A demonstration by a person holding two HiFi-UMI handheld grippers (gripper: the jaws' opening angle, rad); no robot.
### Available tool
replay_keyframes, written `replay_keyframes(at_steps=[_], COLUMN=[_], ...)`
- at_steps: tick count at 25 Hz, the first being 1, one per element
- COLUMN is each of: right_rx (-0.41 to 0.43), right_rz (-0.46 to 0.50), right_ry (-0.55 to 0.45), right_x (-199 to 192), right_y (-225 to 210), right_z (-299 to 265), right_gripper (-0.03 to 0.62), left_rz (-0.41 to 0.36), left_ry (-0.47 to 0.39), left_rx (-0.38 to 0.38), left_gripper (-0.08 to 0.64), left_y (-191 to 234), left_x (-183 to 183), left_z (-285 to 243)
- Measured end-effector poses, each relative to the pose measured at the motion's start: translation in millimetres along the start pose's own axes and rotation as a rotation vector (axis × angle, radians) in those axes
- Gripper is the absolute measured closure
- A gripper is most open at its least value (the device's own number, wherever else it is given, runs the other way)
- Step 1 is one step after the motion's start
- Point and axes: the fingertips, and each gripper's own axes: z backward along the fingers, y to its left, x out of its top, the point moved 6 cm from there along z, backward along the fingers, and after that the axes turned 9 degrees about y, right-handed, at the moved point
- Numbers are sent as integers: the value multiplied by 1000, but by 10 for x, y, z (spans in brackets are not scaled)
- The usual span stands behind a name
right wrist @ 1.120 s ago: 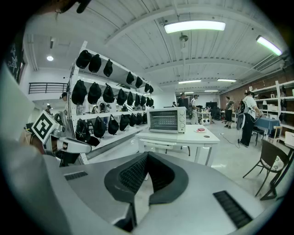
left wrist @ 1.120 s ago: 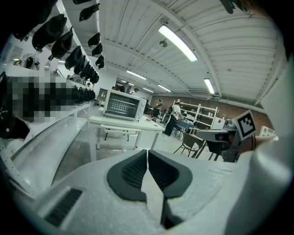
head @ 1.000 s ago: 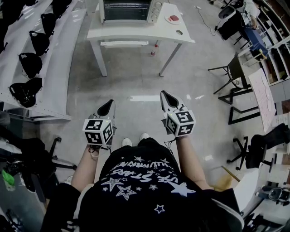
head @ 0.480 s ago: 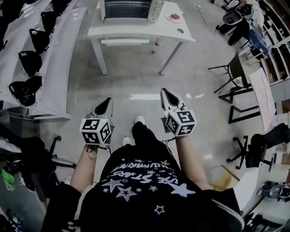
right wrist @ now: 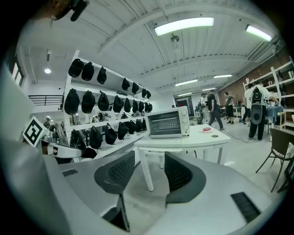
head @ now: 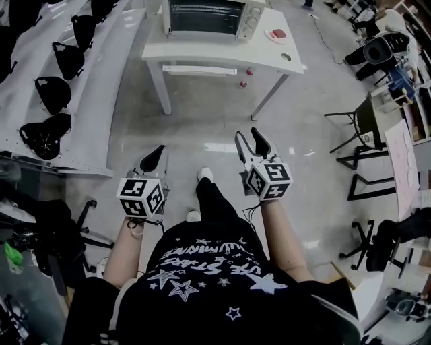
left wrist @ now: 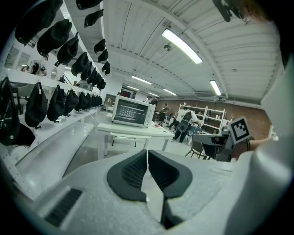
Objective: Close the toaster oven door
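Reads as a lab/workshop hall: polished concrete floor, corrugated white ceiling with tube lights, long wall shelves lined with black bags, metal storage racks, office chairs, toaster oven on a lone white table mid-floor.

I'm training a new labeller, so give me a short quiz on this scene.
1. What lies on the table beside the toaster oven? A a red item, B a mug, C a book.
2. True or false: the toaster oven stands on the floor.
3. Which gripper has its jaws together?
Key: 1 A. 2 False. 3 The left gripper; the right gripper is opening, with nothing between its jaws.
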Motion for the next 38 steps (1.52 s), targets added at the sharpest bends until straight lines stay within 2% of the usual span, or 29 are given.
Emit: replay_keyframes(at_steps=[7,13,18,26,32,38], right_rx=[9,-11,-12,-10,-69,-117], right_rz=[-46,-93,-123,-122,-74,-165], right_ry=[22,50,101,173,220,242], right_x=[213,372,344,215,60,-106], right_y=[-434,-916,-1221,-1453,-1470,-1565], right_z=[-759,-1348,-1753,-2288,-2630,-3014], right_gripper=[367,364,365,379,379,387], left_rz=[9,5,15,60,86,101], left_ry=[5,-4,15,43,65,95], left_rx=[48,79,114,186,201,195], left_gripper=[535,535,535,535,535,535], left_y=[242,411,487,646,828,1095], left_x=[341,793,977,962,878,830], left_z=[-535,-1182,-1571,-1834,-1951,-2188])
